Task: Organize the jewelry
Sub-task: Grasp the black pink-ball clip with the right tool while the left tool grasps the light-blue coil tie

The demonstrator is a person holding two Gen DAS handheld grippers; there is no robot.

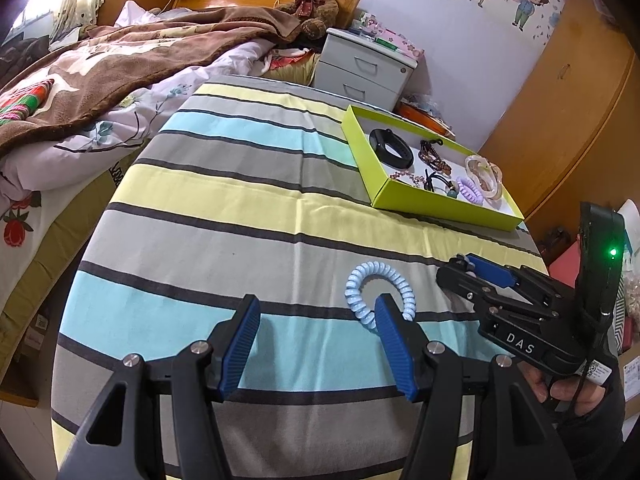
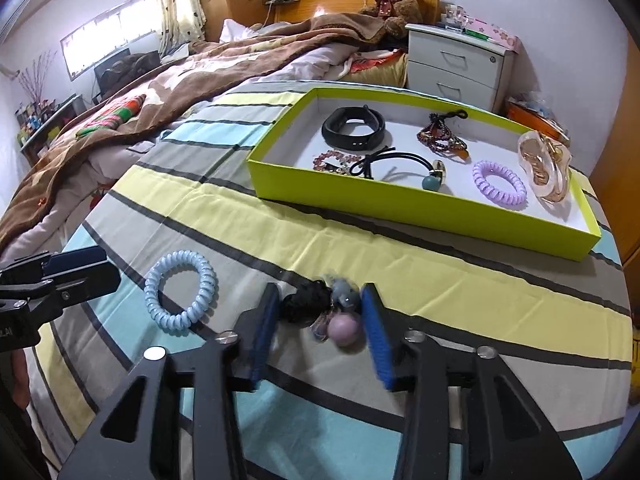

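Note:
A lime-green box [image 2: 400,200] lies on the striped cloth and holds a black band [image 2: 354,128], bead bracelets [image 2: 440,136], a purple spiral tie [image 2: 500,196] and a clear hair claw [image 2: 544,168]. Nearer, my right gripper [image 2: 320,290] points down around a black hair tie with grey and pink beads [image 2: 304,306]. Its blurred blue pads stand close on either side, no firm squeeze showing. A light blue spiral hair tie [image 1: 372,270] lies flat just past the right fingertip of my left gripper [image 1: 316,304], which is open with only cloth between its fingers.
The striped table cloth [image 1: 240,208] drops off at the left toward a bed with a brown blanket [image 1: 120,64]. A white nightstand [image 1: 364,68] and a teddy bear [image 1: 316,0] stand behind. The right gripper [image 1: 466,260], held by a hand, sits right of the blue tie.

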